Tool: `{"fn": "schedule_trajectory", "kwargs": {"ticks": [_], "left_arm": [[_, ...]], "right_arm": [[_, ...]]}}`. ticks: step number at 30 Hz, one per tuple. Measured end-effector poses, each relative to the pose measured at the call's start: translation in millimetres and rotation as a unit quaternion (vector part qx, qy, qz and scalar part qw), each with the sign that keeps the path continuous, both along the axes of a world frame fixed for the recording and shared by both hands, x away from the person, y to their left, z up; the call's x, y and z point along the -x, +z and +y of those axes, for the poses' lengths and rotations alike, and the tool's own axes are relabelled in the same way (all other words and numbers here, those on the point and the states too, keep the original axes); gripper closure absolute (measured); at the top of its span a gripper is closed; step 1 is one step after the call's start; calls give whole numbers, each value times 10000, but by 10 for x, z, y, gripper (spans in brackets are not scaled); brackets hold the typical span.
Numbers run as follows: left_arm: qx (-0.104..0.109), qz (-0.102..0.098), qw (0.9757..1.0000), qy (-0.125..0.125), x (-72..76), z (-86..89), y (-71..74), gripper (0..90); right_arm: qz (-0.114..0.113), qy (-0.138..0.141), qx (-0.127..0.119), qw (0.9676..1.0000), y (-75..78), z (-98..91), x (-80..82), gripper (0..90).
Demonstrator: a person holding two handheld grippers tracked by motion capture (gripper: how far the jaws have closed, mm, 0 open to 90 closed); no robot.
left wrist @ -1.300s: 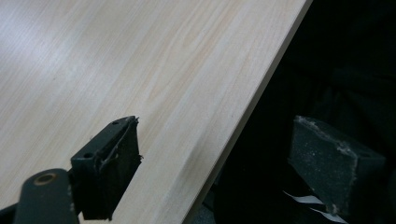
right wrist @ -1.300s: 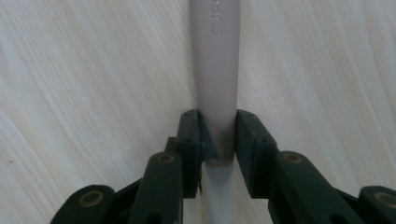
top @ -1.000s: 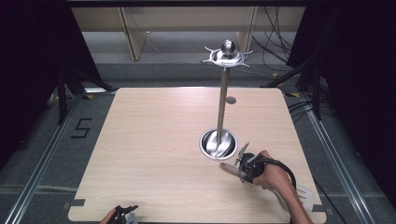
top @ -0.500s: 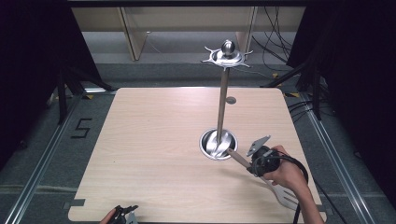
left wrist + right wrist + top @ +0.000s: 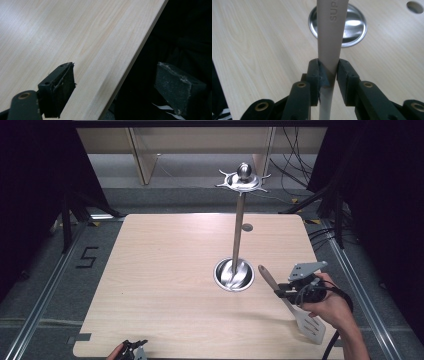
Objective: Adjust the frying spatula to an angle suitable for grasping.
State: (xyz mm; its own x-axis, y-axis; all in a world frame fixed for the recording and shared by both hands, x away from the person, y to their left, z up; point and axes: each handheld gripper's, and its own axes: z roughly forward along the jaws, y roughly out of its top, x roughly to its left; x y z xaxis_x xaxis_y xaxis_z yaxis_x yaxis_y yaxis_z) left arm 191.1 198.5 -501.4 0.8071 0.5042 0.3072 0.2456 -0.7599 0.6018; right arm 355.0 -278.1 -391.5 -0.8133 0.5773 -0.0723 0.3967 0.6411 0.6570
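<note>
Beige spatula [image 5: 289, 304] clamped mid-handle in right gripper [image 5: 283, 291] jaws, lifted off counter [image 5: 165, 270] just right of rack [image 5: 239, 220] base, apparently not yet hung on top hooks; left gripper [image 5: 120, 90] jaws wide apart, empty, at near edge.

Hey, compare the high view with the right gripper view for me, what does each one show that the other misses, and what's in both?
High view alone: the stand's tall pole and hook-ringed top, the spatula's slotted blade, the person's right hand, and the left gripper at the table's near edge.

Right gripper view alone: raised lettering on the spatula handle, and the pads pinching it.

Both: the right gripper shut on the spatula, the stand's round steel base, the tabletop hole.
</note>
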Motion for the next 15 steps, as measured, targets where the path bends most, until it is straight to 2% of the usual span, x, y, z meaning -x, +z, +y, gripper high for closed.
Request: {"fn": "schedule_trajectory", "kwargs": {"ticks": [1,2,4,6,7,8,9,10,13,15], "left_arm": [[-6,-24,10000,20,3,0,0,155],[-36,-73,9999,60,7,2,6,155],[-19,-22,10000,18,-3,0,0,155],[5,16,10000,-6,4,-4,-9,155],[5,16,10000,-6,4,-4,-9,155],[3,22,10000,-7,1,-3,-8,155],[-49,-48,10000,45,1,-1,-1,155],[-50,-59,10000,36,2,1,3,155],[-18,5,10000,-2,-4,2,-8,155],[-30,-45,10000,36,3,2,2,155]], "right_arm": [[-160,16,-123,9998,58,-47,29,735],[-160,16,-123,9998,58,-47,29,735],[-159,-113,-228,9995,124,-74,76,735],[-283,-43,-378,9989,210,-143,95,735],[-277,-39,-479,9985,229,-156,106,735],[-277,-39,-479,9985,229,-156,106,735],[-388,-31,-643,9972,258,-198,93,735],[-381,-91,-706,9967,269,-213,104,735],[-378,-145,-829,9957,287,-243,107,735],[-431,-191,-1009,9938,302,-276,100,736]]}}
